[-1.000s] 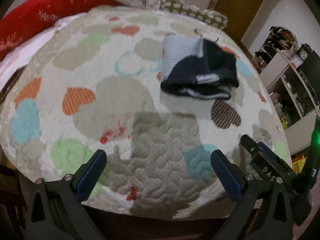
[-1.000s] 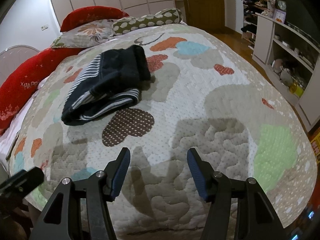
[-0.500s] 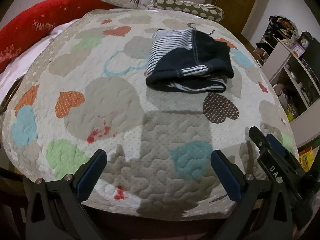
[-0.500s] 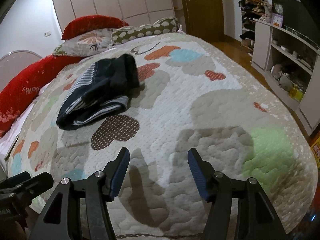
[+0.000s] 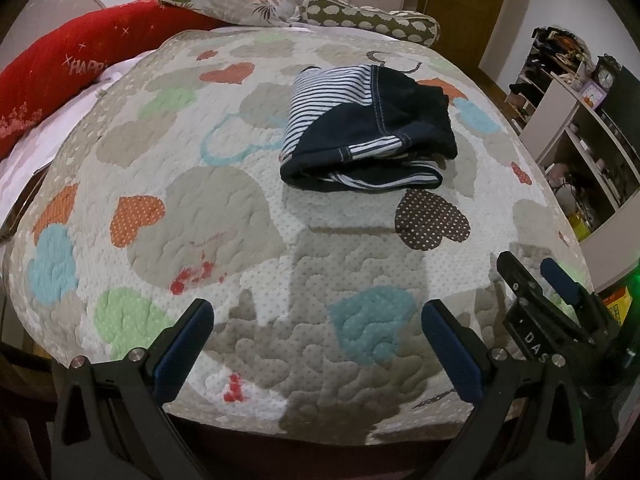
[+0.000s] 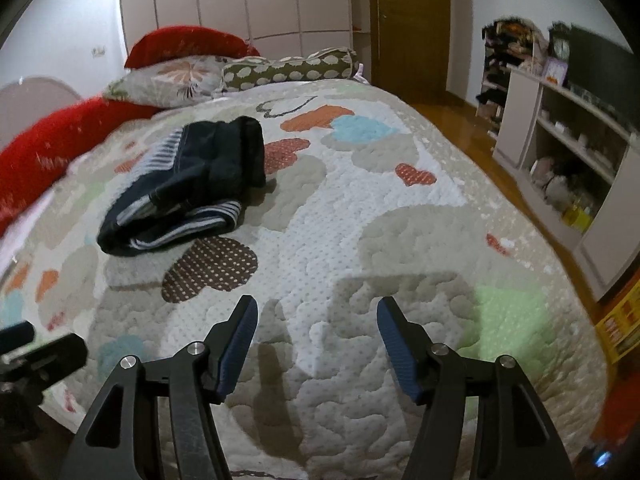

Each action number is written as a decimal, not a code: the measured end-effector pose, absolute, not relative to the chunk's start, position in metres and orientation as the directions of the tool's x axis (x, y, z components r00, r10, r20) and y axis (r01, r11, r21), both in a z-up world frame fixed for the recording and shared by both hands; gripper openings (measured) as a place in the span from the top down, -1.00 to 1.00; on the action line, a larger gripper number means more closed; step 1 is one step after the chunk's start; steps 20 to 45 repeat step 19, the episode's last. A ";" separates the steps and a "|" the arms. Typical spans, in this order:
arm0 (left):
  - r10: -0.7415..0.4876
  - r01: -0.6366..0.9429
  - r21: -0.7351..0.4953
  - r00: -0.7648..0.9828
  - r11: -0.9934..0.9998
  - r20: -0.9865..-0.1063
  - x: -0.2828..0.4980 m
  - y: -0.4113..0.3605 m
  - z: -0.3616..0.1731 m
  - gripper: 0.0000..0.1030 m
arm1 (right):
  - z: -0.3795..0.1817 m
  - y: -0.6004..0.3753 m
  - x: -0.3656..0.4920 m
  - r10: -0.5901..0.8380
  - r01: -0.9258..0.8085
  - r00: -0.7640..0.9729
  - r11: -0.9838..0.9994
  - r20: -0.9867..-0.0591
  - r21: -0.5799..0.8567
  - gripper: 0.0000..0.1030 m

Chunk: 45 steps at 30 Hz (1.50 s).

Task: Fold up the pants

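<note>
The dark navy pants (image 5: 368,132) with a striped lining lie folded in a compact bundle on the heart-patterned quilt (image 5: 224,208), past mid-bed. They also show in the right wrist view (image 6: 192,188), to the left. My left gripper (image 5: 316,320) is open and empty near the bed's foot, well short of the pants. My right gripper (image 6: 314,320) is open and empty, also near the foot edge, to the right of the left one. The right gripper shows at the lower right of the left wrist view (image 5: 536,276).
Red cushions (image 5: 60,68) and patterned pillows (image 5: 248,4) lie at the head of the bed. White shelves (image 6: 568,152) with clutter stand along the right wall. A wooden door (image 6: 408,24) and wood floor lie beyond the bed.
Both grippers have pulled back and lifted away from the pants, so more of the room and bed head shows. The folded pants have not moved. Both stay open.
</note>
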<state>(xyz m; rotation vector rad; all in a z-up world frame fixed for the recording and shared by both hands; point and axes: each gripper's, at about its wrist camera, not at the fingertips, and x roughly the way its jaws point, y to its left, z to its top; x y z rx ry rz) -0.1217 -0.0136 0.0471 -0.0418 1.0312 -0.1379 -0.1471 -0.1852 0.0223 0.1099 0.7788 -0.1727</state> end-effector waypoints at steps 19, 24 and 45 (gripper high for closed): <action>-0.182 0.075 -0.167 0.493 0.983 -0.851 -0.105 -0.001 0.047 -1.00 | 0.019 -0.177 -0.136 -0.184 0.180 0.659 0.980 -0.729 -0.086 -0.32; -0.182 0.075 -0.167 0.493 0.983 -0.851 -0.105 -0.001 0.047 -1.00 | 0.019 -0.177 -0.136 -0.184 0.180 0.659 0.980 -0.729 -0.086 -0.32; -0.182 0.075 -0.167 0.493 0.983 -0.851 -0.105 -0.001 0.047 -1.00 | 0.019 -0.177 -0.136 -0.184 0.180 0.659 0.980 -0.729 -0.086 -0.32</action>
